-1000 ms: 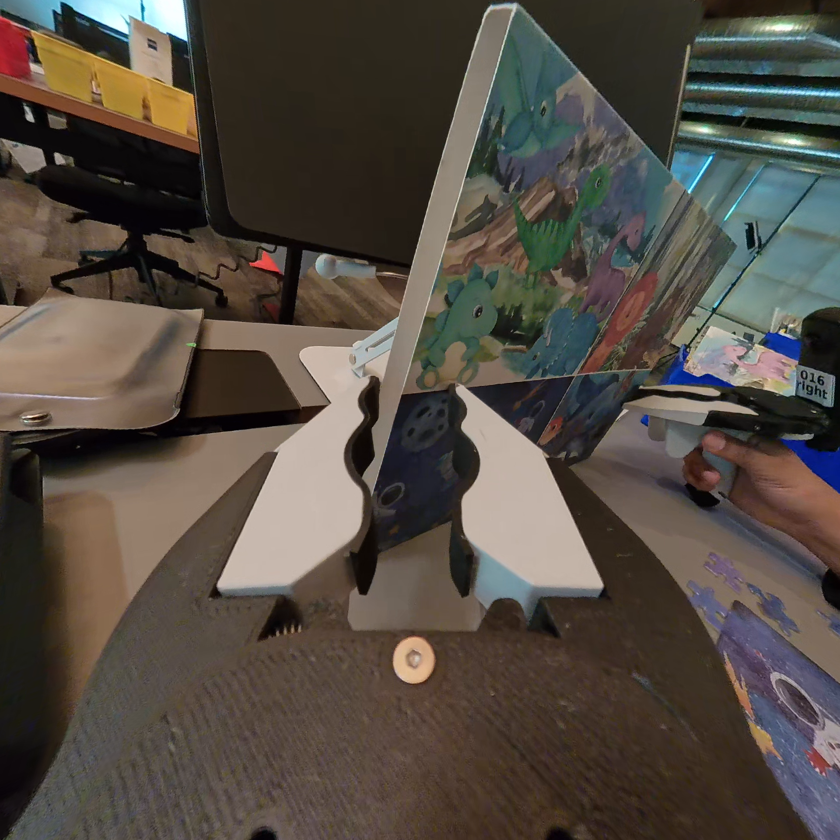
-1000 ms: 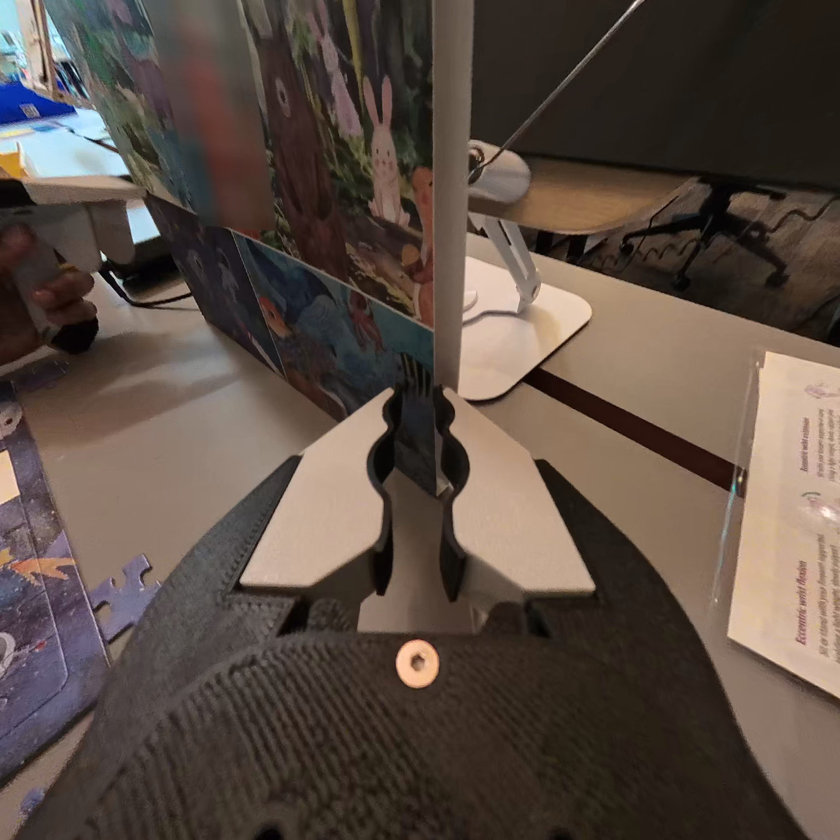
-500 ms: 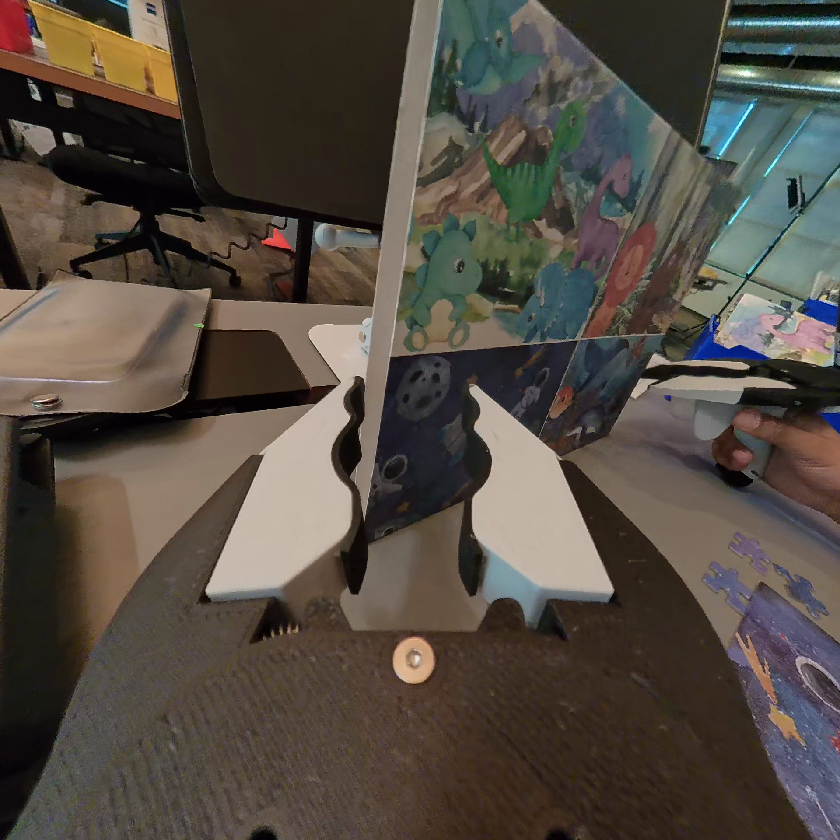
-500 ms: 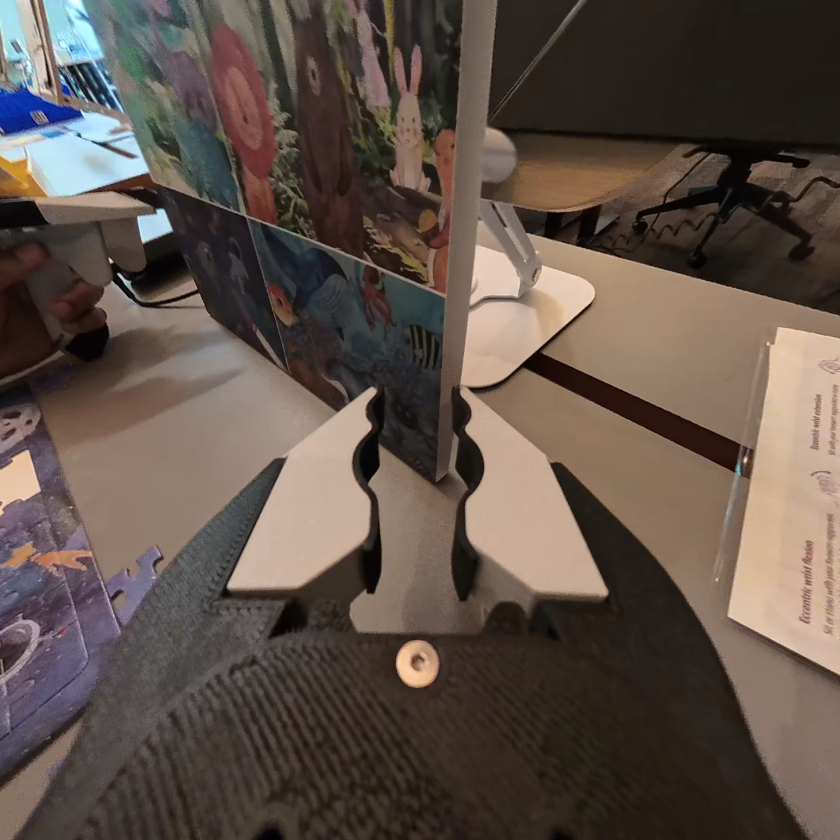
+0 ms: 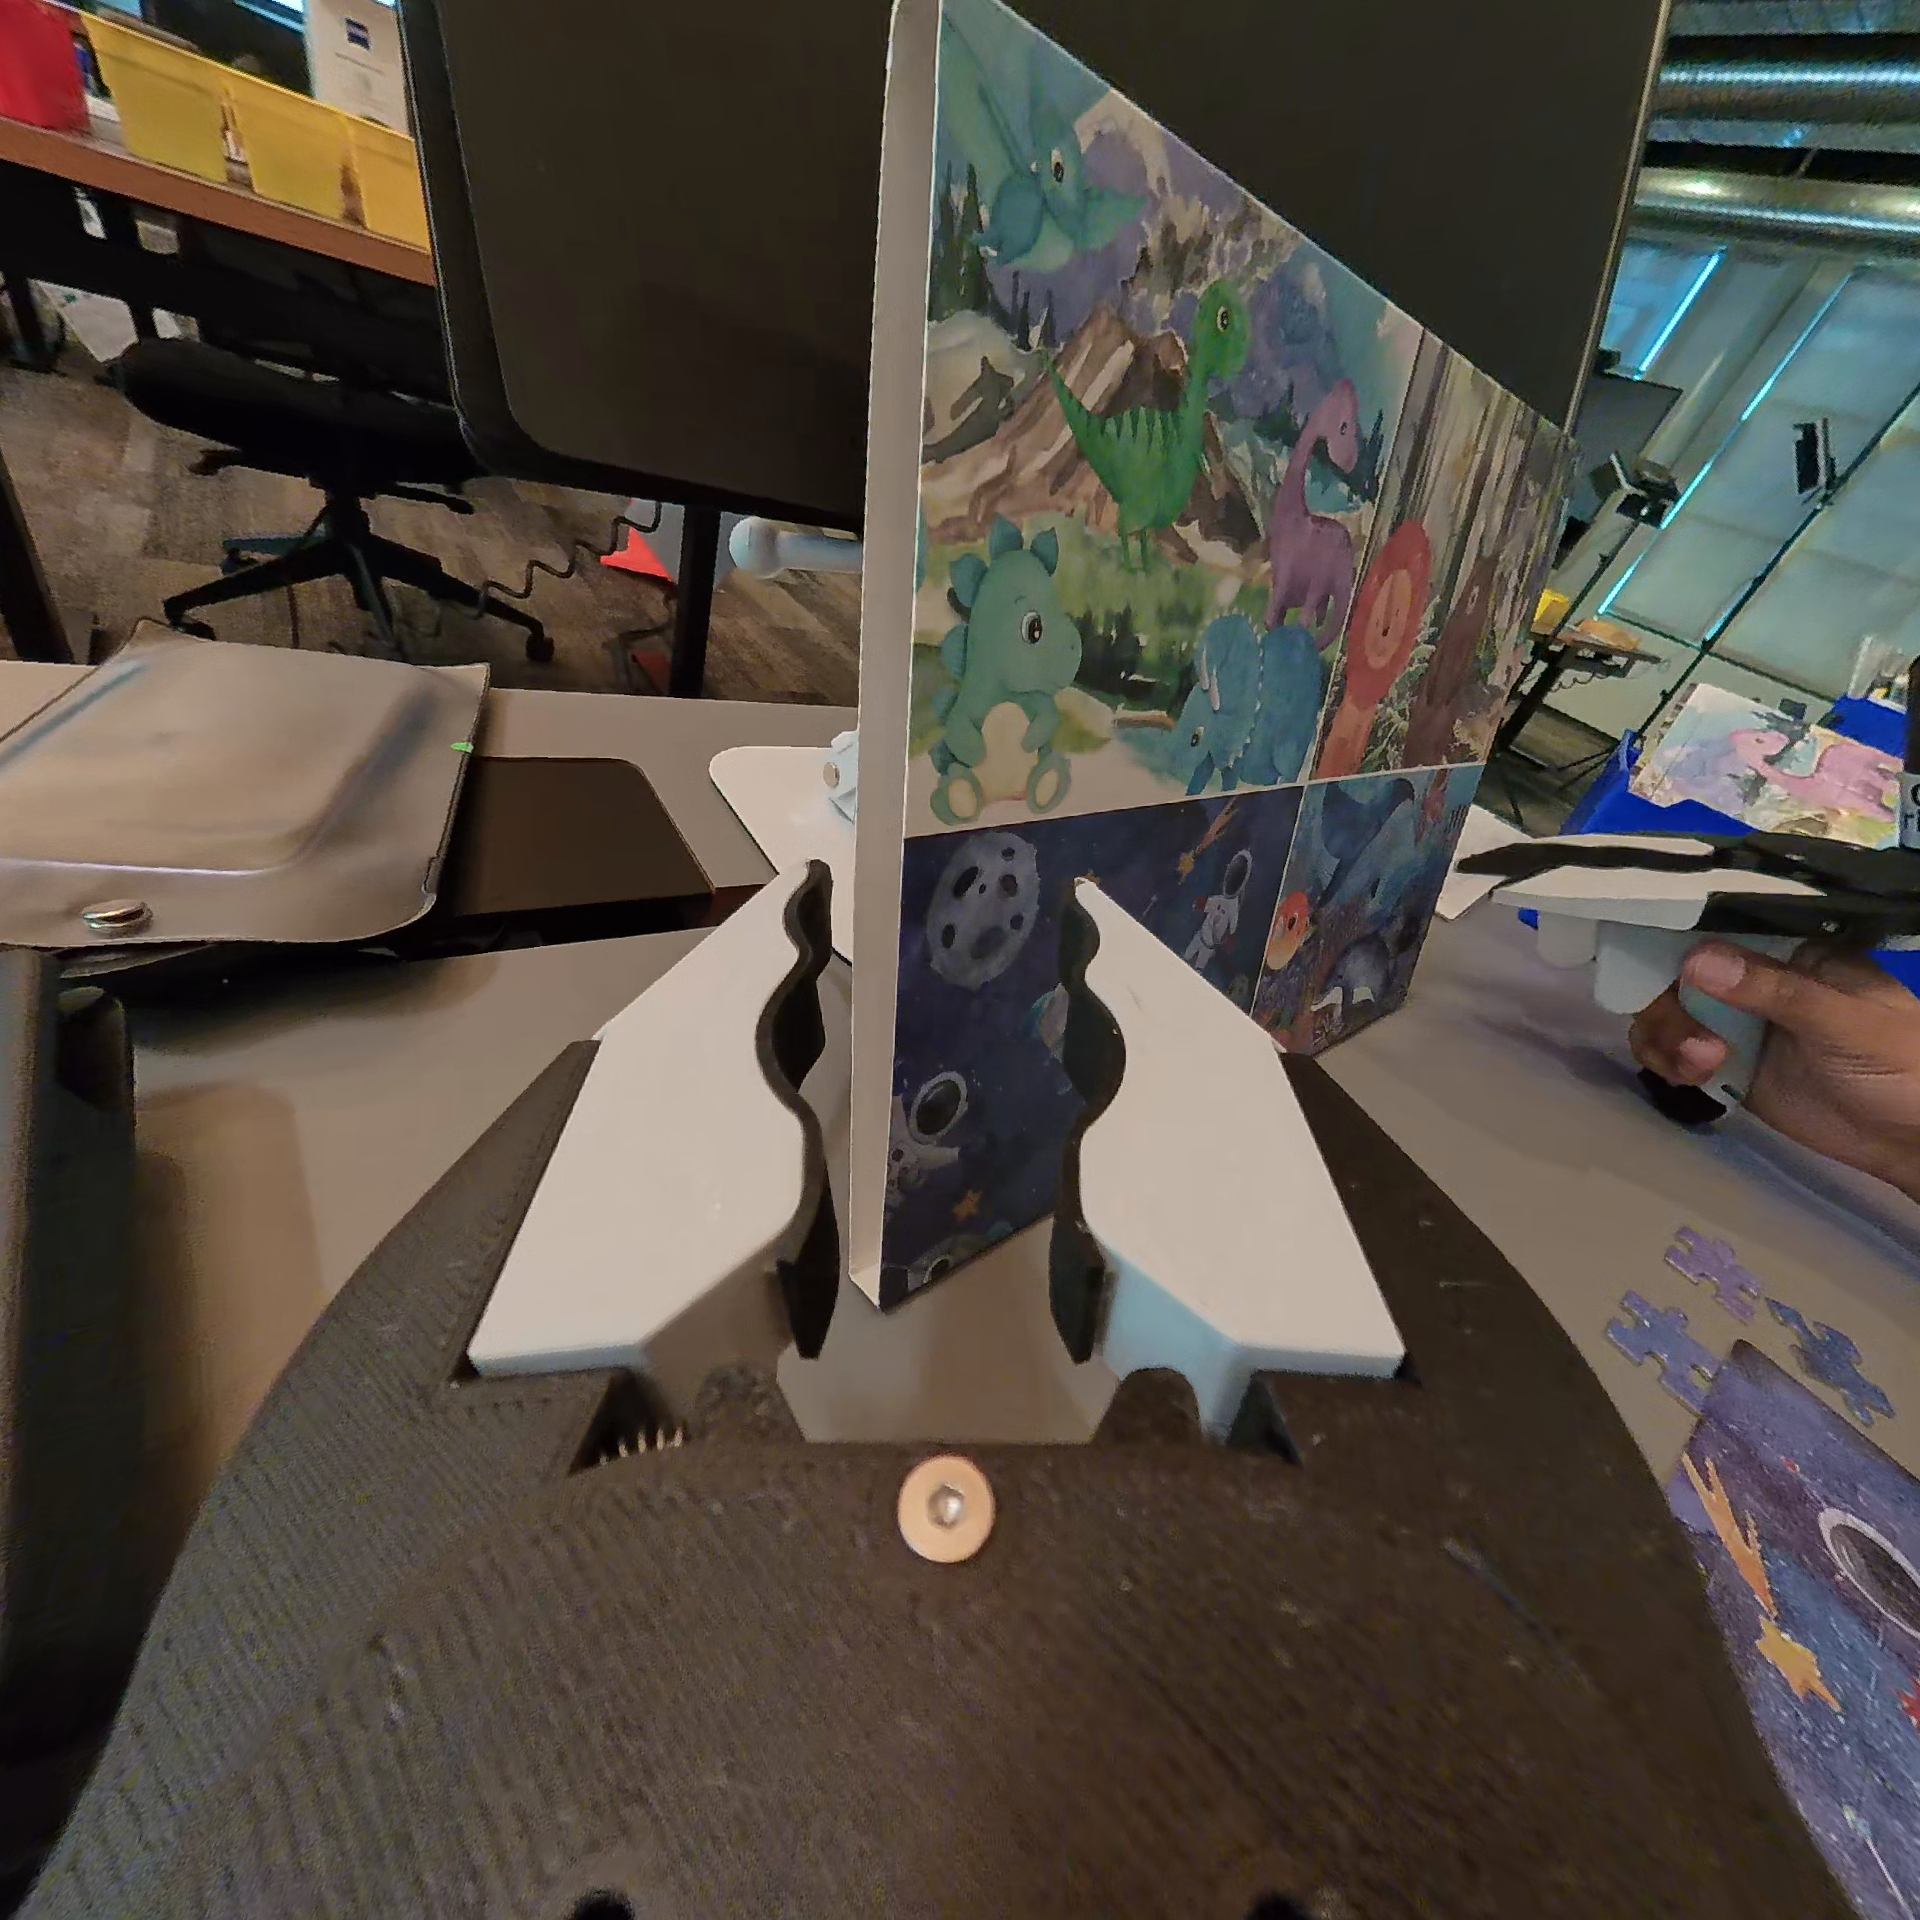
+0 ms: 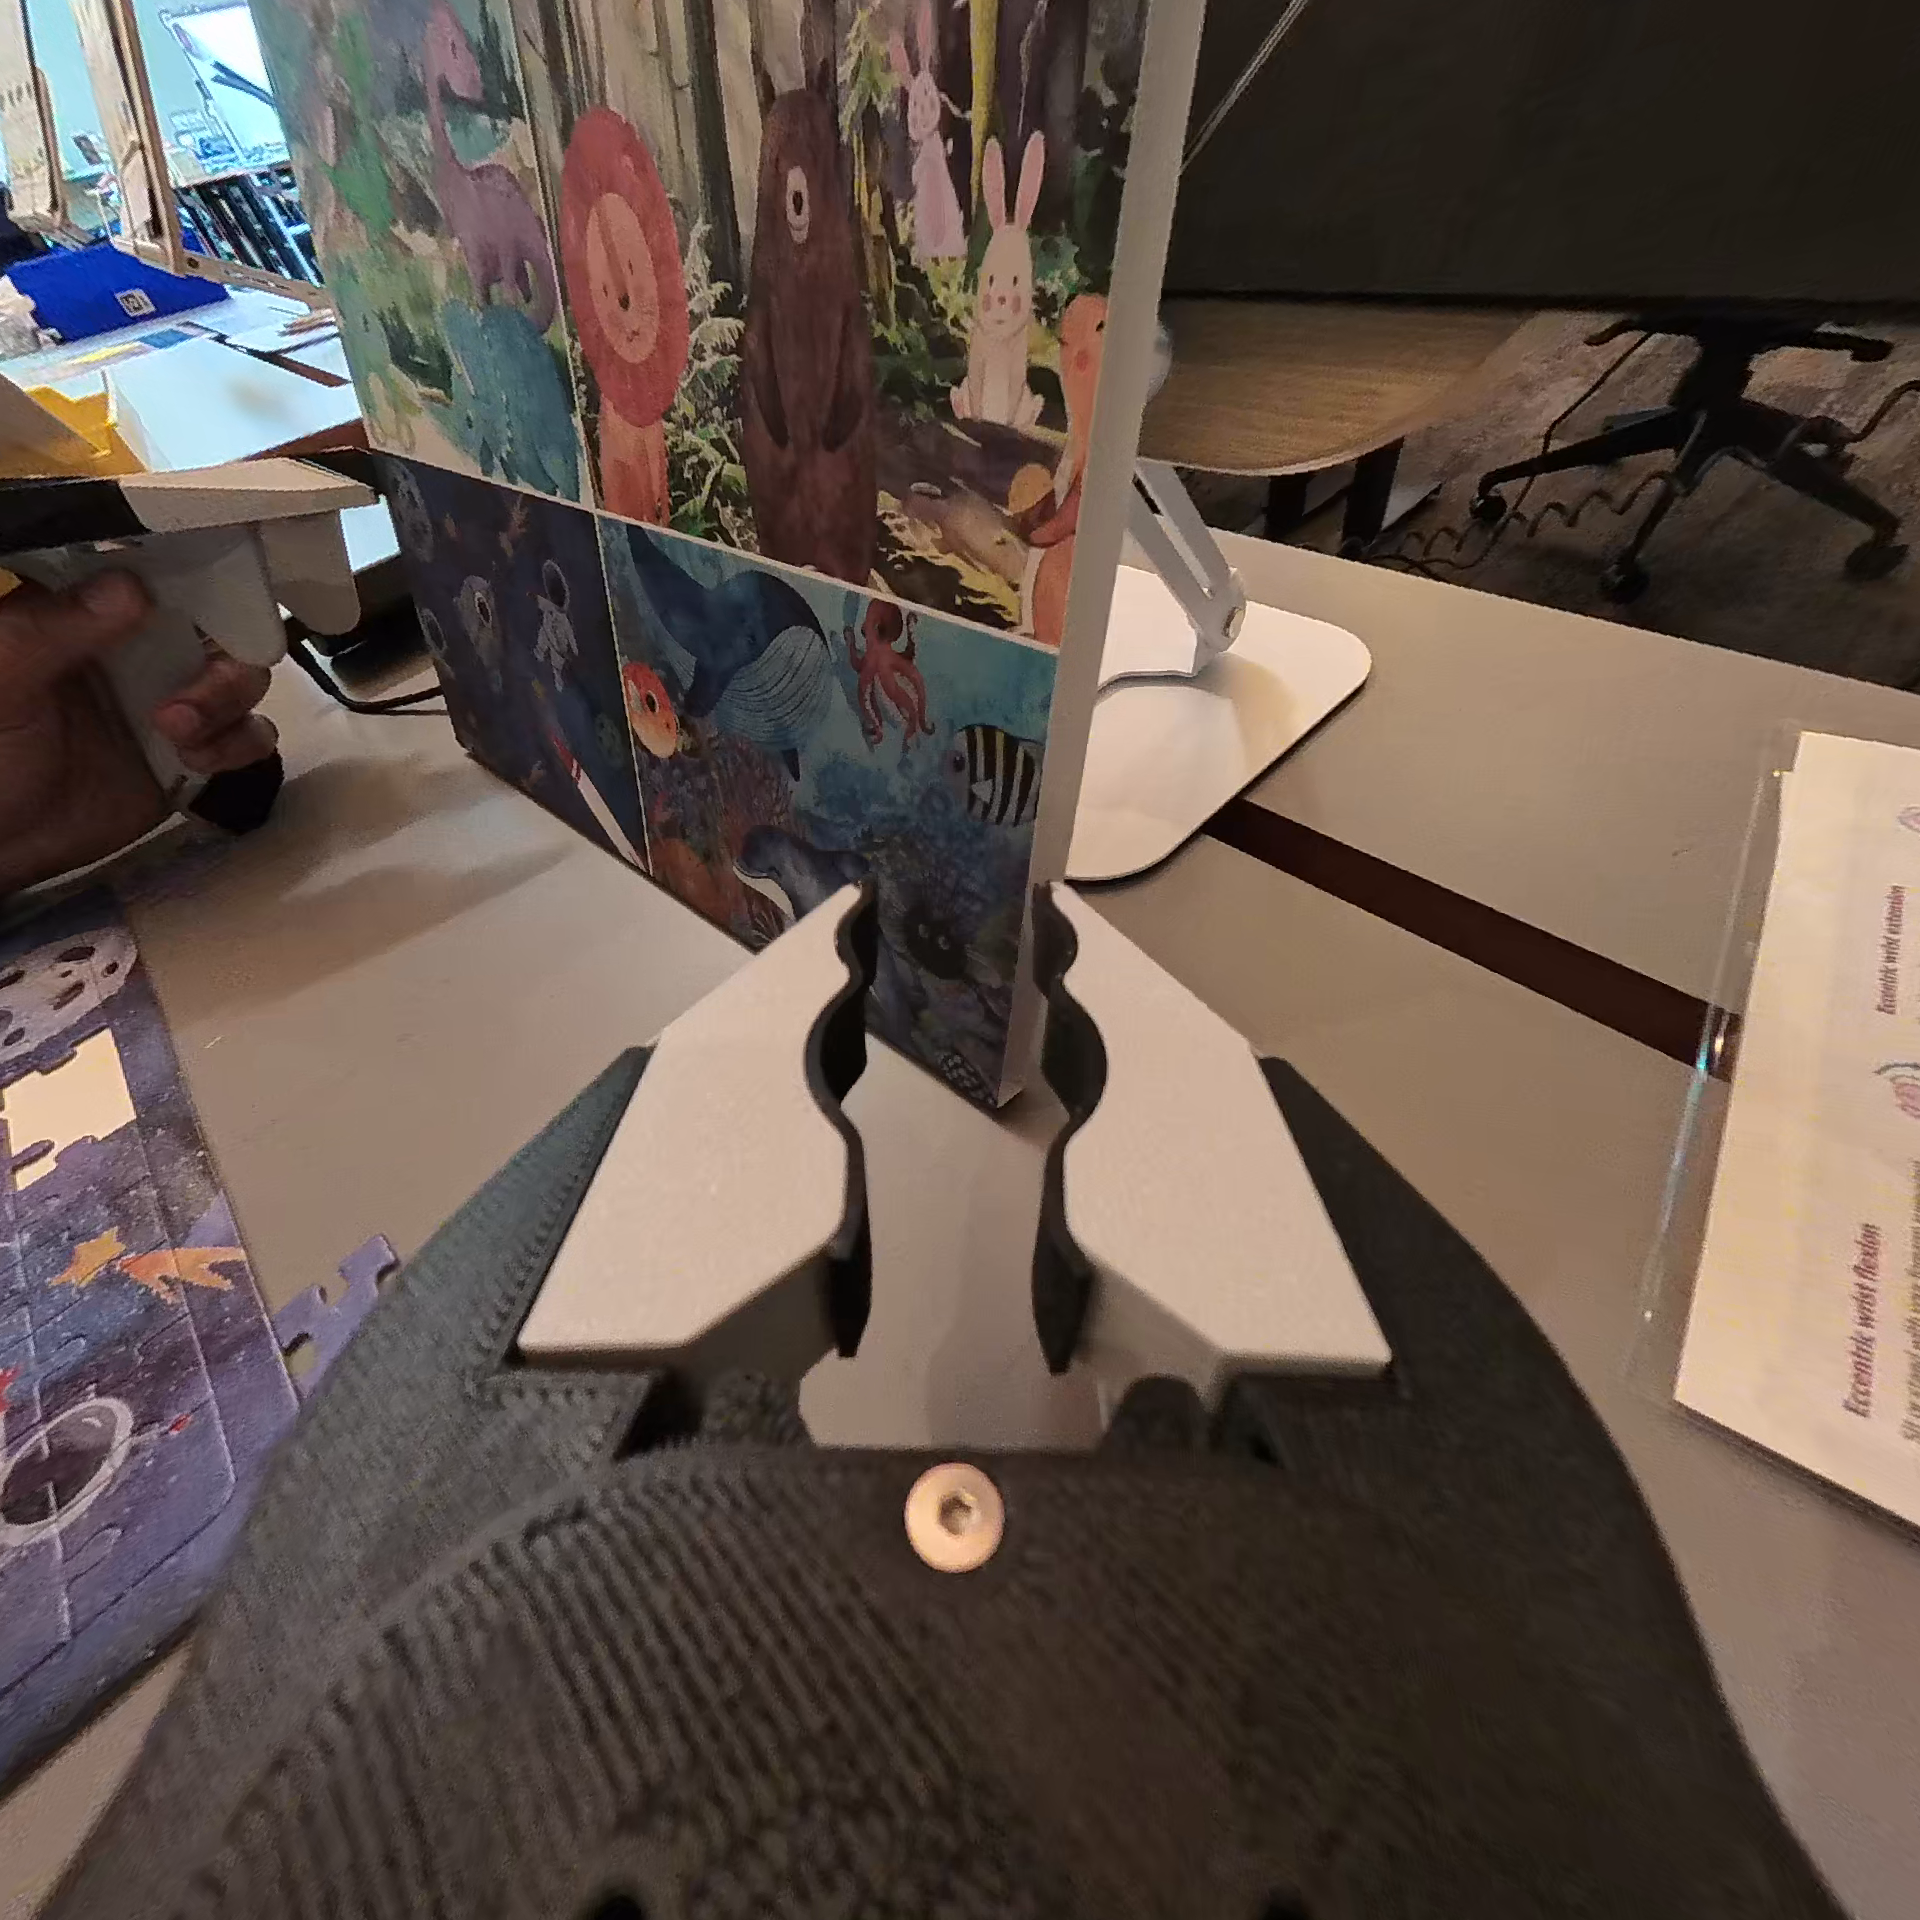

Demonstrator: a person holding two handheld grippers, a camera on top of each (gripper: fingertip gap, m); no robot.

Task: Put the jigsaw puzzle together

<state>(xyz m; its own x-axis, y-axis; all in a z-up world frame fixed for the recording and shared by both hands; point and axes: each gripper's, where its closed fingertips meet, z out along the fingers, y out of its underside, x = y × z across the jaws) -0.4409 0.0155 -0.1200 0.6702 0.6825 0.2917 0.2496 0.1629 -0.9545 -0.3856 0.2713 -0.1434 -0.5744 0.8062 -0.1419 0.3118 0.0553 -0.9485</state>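
A flat picture box [image 5: 1143, 520] with dinosaur, forest, space and sea scenes stands upright on its long edge on the grey table [image 5: 312, 1091]. My left gripper [image 5: 948, 904] is open, with the box's near corner between its jaws; the left jaw is close to the white side. My right gripper [image 6: 956, 899] is open around the other end of the box [image 6: 779, 364], whose white edge is next to the right jaw. A partly built space puzzle [image 5: 1829, 1558] lies flat on the table, also in the right wrist view [image 6: 83, 1195], with loose pieces [image 5: 1714, 1288] beside it.
A white stand base [image 6: 1247, 707] sits just behind the box. A laminated sheet [image 6: 1818, 1143] lies to the right. A grey pouch [image 5: 229, 790] lies to the left. A dark panel [image 5: 675, 260] and office chairs [image 5: 312, 447] stand beyond the table. The left gripper's tips are roughly 25 cm from the right gripper's. It is some 20 cm from my right tips to the partly built space puzzle [image 5: 1829, 1558]. My right wrist view [image 6: 149, 1355] looks at it from another angle.
The box went from tilted to upright and now rests on the table. Both grippers' jaws have opened wider and let go of it.
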